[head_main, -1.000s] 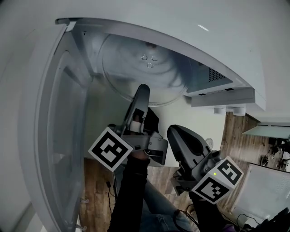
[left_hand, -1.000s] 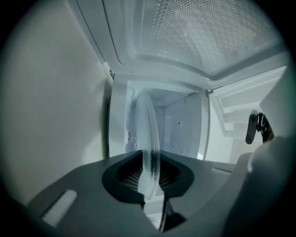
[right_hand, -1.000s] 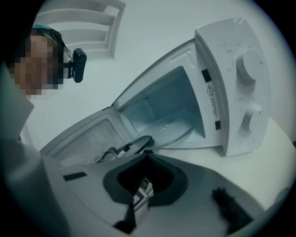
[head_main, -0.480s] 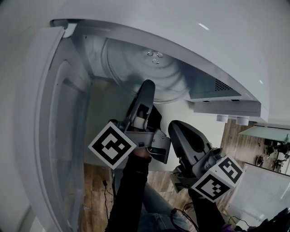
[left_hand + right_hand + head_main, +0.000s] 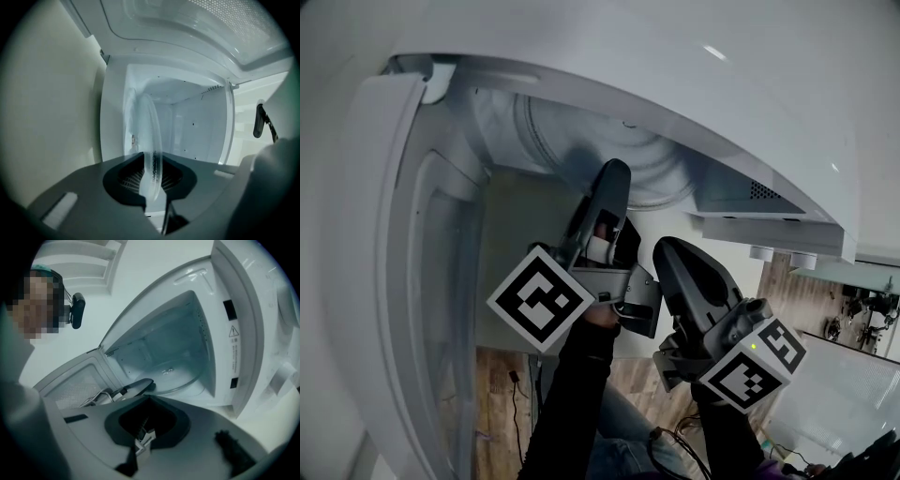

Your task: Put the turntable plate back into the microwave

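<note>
The clear glass turntable plate (image 5: 623, 159) lies mostly inside the white microwave (image 5: 694, 66), and only its near edge shows under the top. My left gripper (image 5: 612, 180) reaches into the cavity mouth, shut on the plate's near rim. In the left gripper view the plate (image 5: 151, 140) stands edge-on between the ribbed pads of the left gripper (image 5: 152, 180). My right gripper (image 5: 670, 253) hangs just below and to the right, outside the cavity, shut and empty. The right gripper view shows the plate (image 5: 187, 378) on the cavity floor, the left gripper (image 5: 140, 385) at its edge, and the right gripper (image 5: 143, 439) itself.
The microwave door (image 5: 403, 281) stands wide open at the left, close beside my left arm. Its meshed window (image 5: 75, 390) also appears in the right gripper view. Wooden floor (image 5: 506, 394) lies below, and a white table (image 5: 853, 384) stands at the lower right.
Both grippers have moved toward the microwave. The plate, which stuck well out of the cavity before, has gone deeper in with the left gripper still on its rim.
</note>
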Available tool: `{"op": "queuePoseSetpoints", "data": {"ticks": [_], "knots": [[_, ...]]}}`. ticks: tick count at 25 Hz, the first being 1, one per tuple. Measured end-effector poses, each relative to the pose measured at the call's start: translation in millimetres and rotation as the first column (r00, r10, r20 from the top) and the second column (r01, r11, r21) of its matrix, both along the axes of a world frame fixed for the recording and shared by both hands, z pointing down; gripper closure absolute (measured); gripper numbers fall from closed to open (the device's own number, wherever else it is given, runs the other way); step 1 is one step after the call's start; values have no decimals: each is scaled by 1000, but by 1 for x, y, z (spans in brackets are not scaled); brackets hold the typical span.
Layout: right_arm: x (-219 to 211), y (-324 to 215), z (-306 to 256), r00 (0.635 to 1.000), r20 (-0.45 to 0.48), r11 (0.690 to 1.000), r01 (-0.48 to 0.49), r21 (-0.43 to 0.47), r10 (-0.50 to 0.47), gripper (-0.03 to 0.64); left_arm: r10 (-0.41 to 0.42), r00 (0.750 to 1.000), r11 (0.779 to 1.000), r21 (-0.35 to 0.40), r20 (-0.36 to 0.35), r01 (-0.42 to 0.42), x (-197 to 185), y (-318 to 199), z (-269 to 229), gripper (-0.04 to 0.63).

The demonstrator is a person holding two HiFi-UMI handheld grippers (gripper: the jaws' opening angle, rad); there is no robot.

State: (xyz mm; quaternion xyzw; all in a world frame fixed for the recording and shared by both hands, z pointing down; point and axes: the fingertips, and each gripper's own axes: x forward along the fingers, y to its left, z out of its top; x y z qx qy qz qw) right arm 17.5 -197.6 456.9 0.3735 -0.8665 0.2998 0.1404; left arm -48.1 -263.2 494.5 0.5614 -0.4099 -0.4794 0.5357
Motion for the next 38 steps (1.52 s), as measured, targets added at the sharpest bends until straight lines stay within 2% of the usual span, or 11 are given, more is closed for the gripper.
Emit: {"op": "queuePoseSetpoints", "data": {"ticks": [3, 7, 9, 13, 20, 25, 30, 35, 38], "knots": [[2, -8, 3, 1000, 15, 999, -27, -20, 27, 606, -2, 1000, 1000, -29, -3, 2, 1, 0, 1, 534], [4, -19, 15, 993, 88, 991, -72, -111, 82, 596, 0, 1000, 999, -44, 3, 0, 1, -1, 2, 537], [4, -24, 19, 989, 97, 987, -98, -128, 111, 521, 3, 1000, 999, -53, 3, -3, 2, -1, 3, 540], [-4, -28, 27, 978, 154, 974, -112, -195, 143, 488, 3, 1000, 998, -65, -9, -4, 1, 0, 4, 543], [-10, -31, 28, 933, 335, 969, -48, -244, 131, 488, 26, 1000, 997, -73, -6, -26, 2, 2, 5, 546], [-9, -30, 27, 931, 331, 968, -77, -238, 156, 534, 42, 999, 996, -74, 13, -41, 2, 3, 6, 545], [-6, -31, 29, 926, 333, 965, -98, -244, 179, 540, 73, 994, 994, -84, 86, -66, 2, 7, 7, 542], [-9, -32, 30, 921, 342, 964, -105, -244, 187, 540, 96, 971, 984, -165, 218, -60, -8, 21, 15, 470], [-9, -32, 30, 922, 340, 964, -104, -243, 185, 540, 103, 972, 975, -215, 210, -57, -11, 29, 19, 440]]}}
